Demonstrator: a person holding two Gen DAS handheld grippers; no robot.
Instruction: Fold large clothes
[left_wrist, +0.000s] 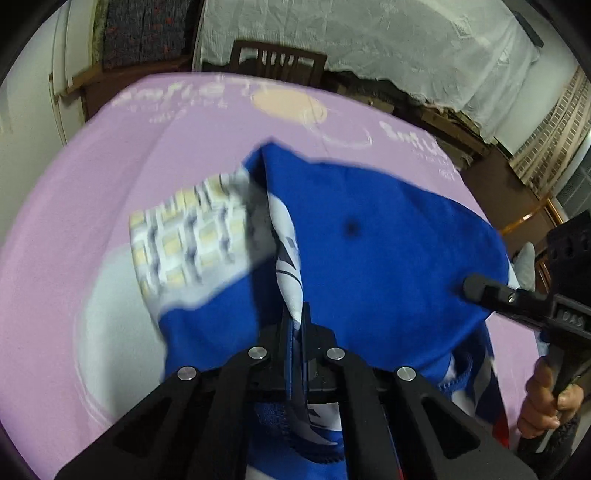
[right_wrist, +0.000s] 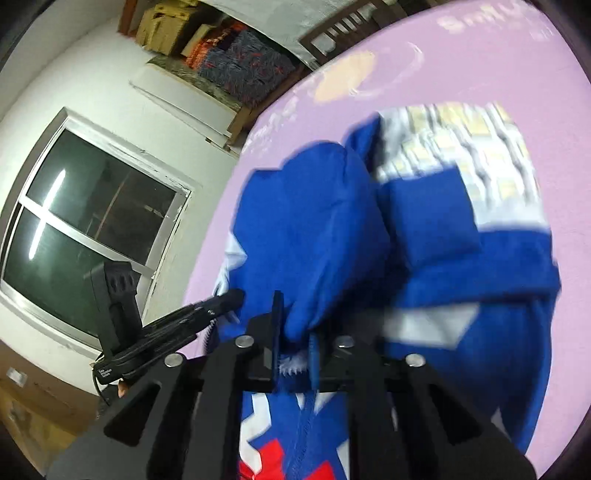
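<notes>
Blue garment (left_wrist: 369, 236) bunched on pink sheet (left_wrist: 92, 155) (blurred), pinched by left tongs (left_wrist: 295, 332) and right tongs (right_wrist: 295, 350).

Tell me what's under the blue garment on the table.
Under the blue fabric garment lies a pink printed tablecloth, and a white and cream checked cloth pokes out at one edge. How far that cloth runs beneath, and anything else there, is covered.

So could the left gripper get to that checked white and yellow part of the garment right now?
Probably not yet. The left gripper is shut on a fold of the blue garment, so it would have to let go first. The checked patch itself lies uncovered on the purple cloth.
</notes>
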